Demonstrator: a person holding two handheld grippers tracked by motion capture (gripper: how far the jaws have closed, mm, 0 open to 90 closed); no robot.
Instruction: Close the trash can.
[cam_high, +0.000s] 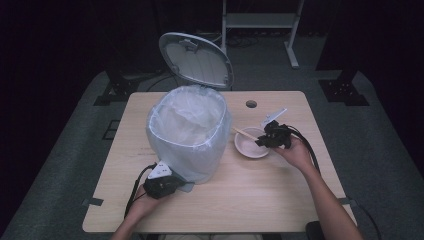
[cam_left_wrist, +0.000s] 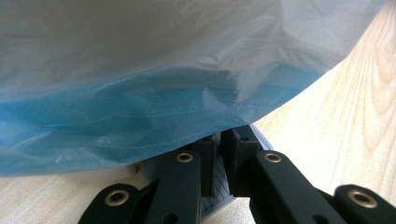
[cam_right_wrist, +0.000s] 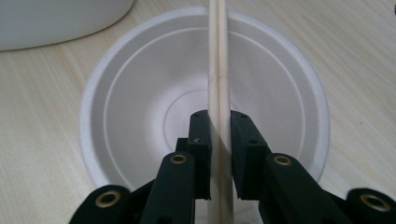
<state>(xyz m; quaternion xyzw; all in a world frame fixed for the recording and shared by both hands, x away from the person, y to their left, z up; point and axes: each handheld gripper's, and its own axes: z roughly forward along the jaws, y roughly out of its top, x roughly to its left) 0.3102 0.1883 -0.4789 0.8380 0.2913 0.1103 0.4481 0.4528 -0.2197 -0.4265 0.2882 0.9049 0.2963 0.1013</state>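
While the right gripper (cam_right_wrist: 218, 154) hangs over the white bowl (cam_high: 251, 142), its two black jaws are clamped on a pair of wooden chopsticks (cam_right_wrist: 218, 70), pads pressing from either side. Seen along those jaws, the sticks run straight up toward twelve o'clock, side by side and touching, crossing the bowl's hollow and passing beyond its far rim. From the high view the bowl sits at about three o'clock from the trash bin (cam_high: 189, 135), just beside it on the wooden table (cam_high: 240, 195), and the chopsticks poke out of the right gripper toward ten o'clock, over the bowl's rim.

Over on the other side, the left gripper (cam_left_wrist: 219, 163) is down at the bin's base, at roughly seven o'clock from it. Its jaws are pinched narrow on the grey pedal (cam_left_wrist: 219, 186), a flat ridged plate that sticks out from under the bin. A pale blue bag (cam_left_wrist: 140, 116) bulges just above those jaws. The bin's lid (cam_high: 196, 60) stands open at twelve o'clock, tipped back, and the bag lines the bin's mouth.
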